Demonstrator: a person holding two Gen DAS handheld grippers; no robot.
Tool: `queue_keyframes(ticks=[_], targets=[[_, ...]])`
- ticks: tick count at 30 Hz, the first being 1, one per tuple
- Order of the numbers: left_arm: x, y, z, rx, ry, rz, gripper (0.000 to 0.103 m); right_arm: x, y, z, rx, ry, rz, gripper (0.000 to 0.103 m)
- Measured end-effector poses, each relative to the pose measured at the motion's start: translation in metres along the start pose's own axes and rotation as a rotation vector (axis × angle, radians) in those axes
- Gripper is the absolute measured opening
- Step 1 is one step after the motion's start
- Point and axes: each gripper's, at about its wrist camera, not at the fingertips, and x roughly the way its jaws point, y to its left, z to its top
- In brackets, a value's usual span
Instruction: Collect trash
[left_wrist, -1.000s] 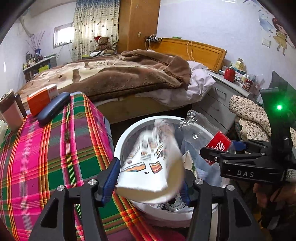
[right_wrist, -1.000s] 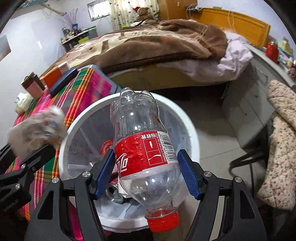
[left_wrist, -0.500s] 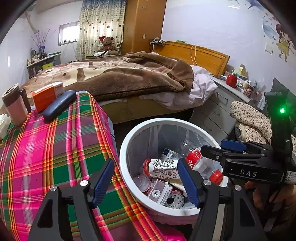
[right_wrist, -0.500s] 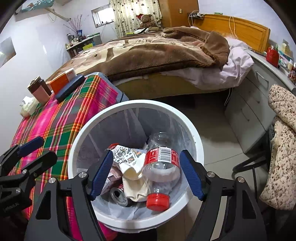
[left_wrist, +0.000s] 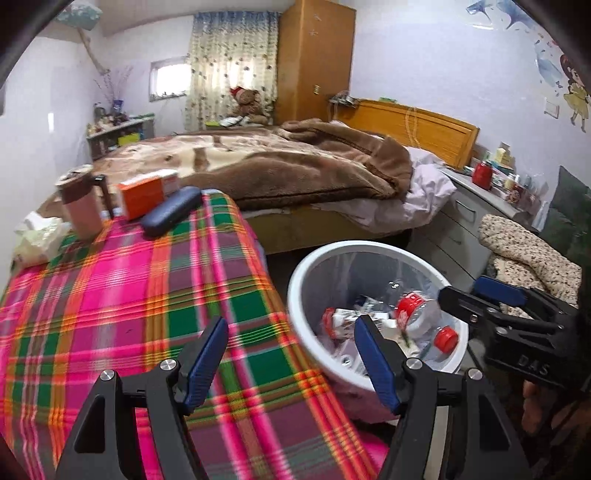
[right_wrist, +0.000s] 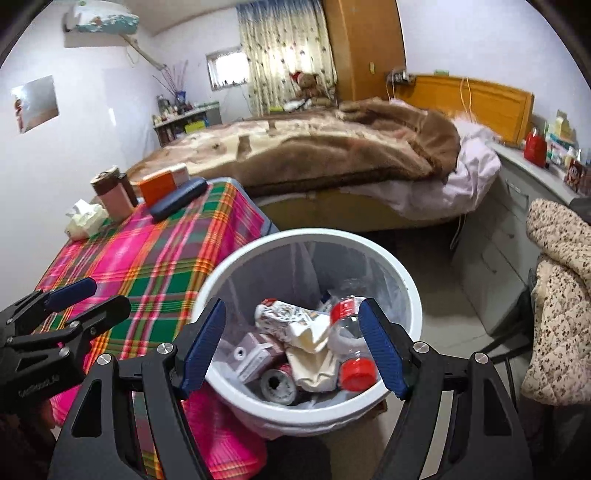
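Observation:
A white trash bin (right_wrist: 406, 280) with a clear liner stands on the floor beside the plaid-covered table (left_wrist: 110, 295). In it lie a cola bottle (right_wrist: 343, 328) with a red cap, a crumpled paper cup (right_wrist: 284, 314), a can (right_wrist: 277, 384) and a small carton. The bin also shows in the left wrist view (left_wrist: 306, 269), with the bottle (left_wrist: 417, 310) inside. My left gripper (left_wrist: 291, 362) is open and empty over the table's right edge. My right gripper (right_wrist: 291, 343) is open and empty above the bin.
On the table's far end stand a brown mug (left_wrist: 79, 206), an orange box (left_wrist: 142, 197), a dark blue case (left_wrist: 170, 210) and crumpled tissue (left_wrist: 37, 236). A bed (left_wrist: 277, 170) with a brown blanket lies behind. Drawers (left_wrist: 461, 221) and a draped chair (right_wrist: 561, 280) stand right.
Both grippers have let go: the paper cup and the cola bottle dropped into the bin. Both grippers have since drawn back and up, the left one moving over the table.

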Motion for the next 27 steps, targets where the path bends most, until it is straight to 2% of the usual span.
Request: queue_keyframes(ticks=[9, 16, 19, 24, 27], targets=[[-0.047, 0.021, -0.032, -0.051, -0.067, 0.127, 0.070, -0.023, 0.029, -0.024, -0.020, -0.087, 0.024, 0.076], [-0.070, 0.030, -0.055, -0.073, -0.104, 0.181, 0.070, -0.038, 0.044, -0.039, -0.042, -0.146, -0.018, 0.076], [-0.077, 0.031, -0.063, -0.077, -0.113, 0.200, 0.070, -0.045, 0.050, -0.046, -0.059, -0.181, -0.072, 0.076], [-0.083, 0.026, -0.072, -0.052, -0.128, 0.239, 0.070, -0.052, 0.051, -0.059, -0.028, -0.190, -0.115, 0.076], [-0.084, 0.024, -0.076, -0.052, -0.129, 0.233, 0.070, -0.054, 0.051, -0.062, -0.027, -0.194, -0.128, 0.076]])
